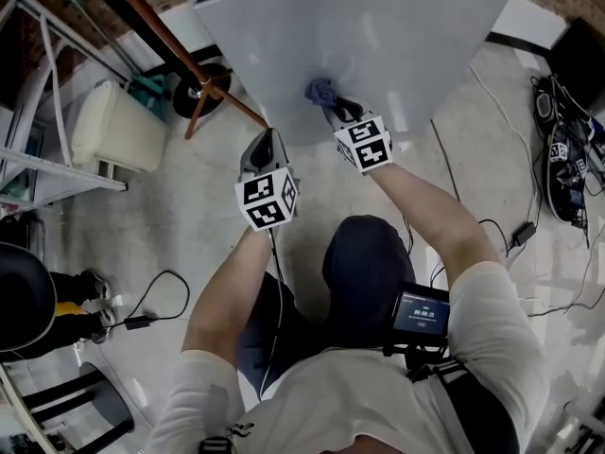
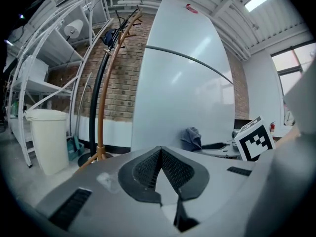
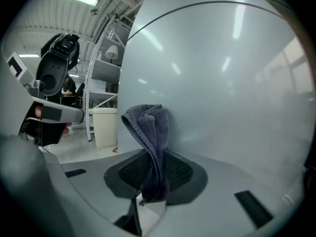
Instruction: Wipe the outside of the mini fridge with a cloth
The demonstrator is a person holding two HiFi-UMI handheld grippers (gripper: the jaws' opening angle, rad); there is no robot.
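Note:
The white mini fridge [image 1: 378, 55] stands in front of me, its pale door filling the right gripper view [image 3: 222, 83]. A grey-blue cloth [image 1: 319, 91] is pinched in my right gripper [image 1: 335, 110], and its bunched top lies against the fridge door. In the right gripper view the cloth [image 3: 148, 132] rises out of the shut right gripper [image 3: 152, 181]. My left gripper [image 1: 267, 142] hangs lower and to the left, apart from the fridge, shut with nothing in it. The left gripper view shows the fridge [image 2: 182, 93], the cloth [image 2: 191, 138] and the left gripper [image 2: 159, 157].
A wooden coat stand [image 1: 180, 55] leans just left of the fridge. A white bin [image 1: 118, 126] and metal shelving [image 1: 38, 112] stand further left. Cables and gear [image 1: 562, 159] lie on the floor to the right. A black seat [image 1: 24, 296] and a cable [image 1: 151, 301] are at the lower left.

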